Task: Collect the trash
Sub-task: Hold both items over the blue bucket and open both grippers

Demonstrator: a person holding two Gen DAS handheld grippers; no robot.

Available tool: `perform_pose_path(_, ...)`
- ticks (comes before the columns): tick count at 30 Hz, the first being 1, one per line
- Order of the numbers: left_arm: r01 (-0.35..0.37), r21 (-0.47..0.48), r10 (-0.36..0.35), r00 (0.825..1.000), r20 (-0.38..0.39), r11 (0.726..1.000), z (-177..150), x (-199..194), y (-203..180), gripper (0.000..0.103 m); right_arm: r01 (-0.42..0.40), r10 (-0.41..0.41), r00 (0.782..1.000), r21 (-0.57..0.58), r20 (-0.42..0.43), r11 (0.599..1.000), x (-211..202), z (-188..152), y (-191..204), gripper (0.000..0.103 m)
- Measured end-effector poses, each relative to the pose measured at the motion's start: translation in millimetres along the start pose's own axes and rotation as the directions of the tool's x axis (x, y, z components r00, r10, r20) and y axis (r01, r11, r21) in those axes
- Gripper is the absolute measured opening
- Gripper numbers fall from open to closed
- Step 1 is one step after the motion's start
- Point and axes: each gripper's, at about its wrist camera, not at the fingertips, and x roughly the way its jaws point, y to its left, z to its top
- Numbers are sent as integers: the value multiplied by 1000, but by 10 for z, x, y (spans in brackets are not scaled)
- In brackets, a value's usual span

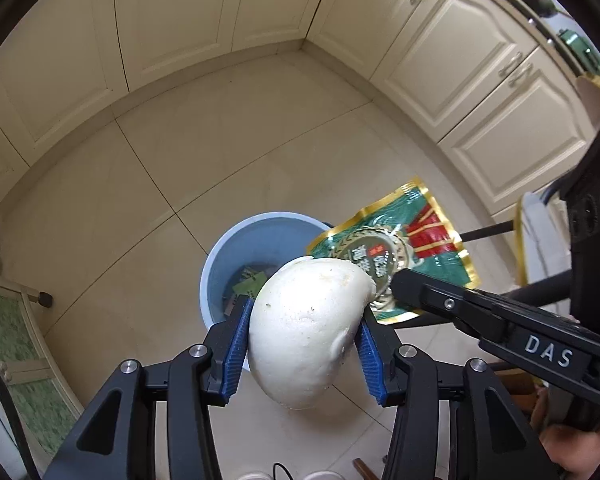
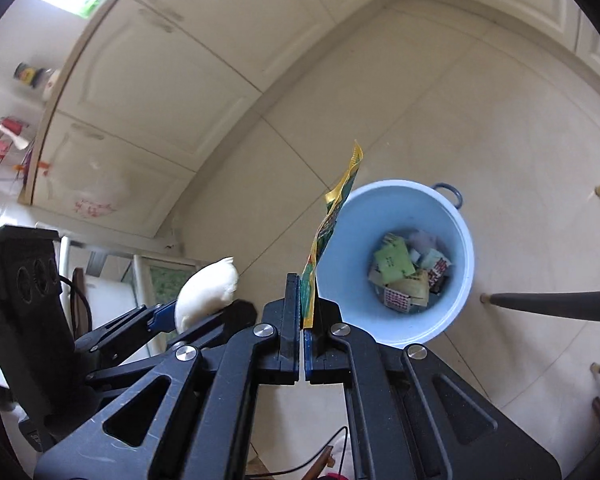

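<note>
I have the left claw (image 1: 304, 344) clamped on a white steamed bun (image 1: 308, 332) and the right claw (image 2: 304, 316) pinching a green snack wrapper (image 2: 332, 224), both above the blue bin (image 2: 456, 280) already holding wrappers; only dropping remains.

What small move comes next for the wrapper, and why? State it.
Probably carry the right gripper a little further over the bin, then open it. Its jaws pinch the wrapper by its lower edge, and the wrapper stands beside the bin's rim, not clearly inside it. The bin already holds other wrappers, and the left gripper holds a bun beside it.
</note>
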Motion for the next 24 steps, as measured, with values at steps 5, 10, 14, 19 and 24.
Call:
perform_pose_path(5, -16, -48, 15, 999, -30, 999, 156, 193, 135, 50, 12, -12, 1000, 47, 0, 999, 102, 38, -212, 15)
perform_pose_path(10, -37, -107, 33, 998, -45, 994, 35, 114, 322, 72, 18, -19, 1000, 68, 8, 998, 68, 35, -292, 36)
perform_pose_path(14, -44, -106, 40, 999, -35, 993, -17, -80, 286, 73, 41, -42, 999, 54, 17, 998, -36, -1, -239, 47)
perform_pose_path(19, -108, -92, 113, 992, 52, 990, -213, -548, 87, 73, 87, -86, 995, -25, 46, 996, -307, -91, 51, 57)
perform_pose_path(24, -180, -112, 197, 966, 166, 977, -515, -1383, 127, 78, 116, -105, 991, -126, 88, 985, -701, -217, 566, 61)
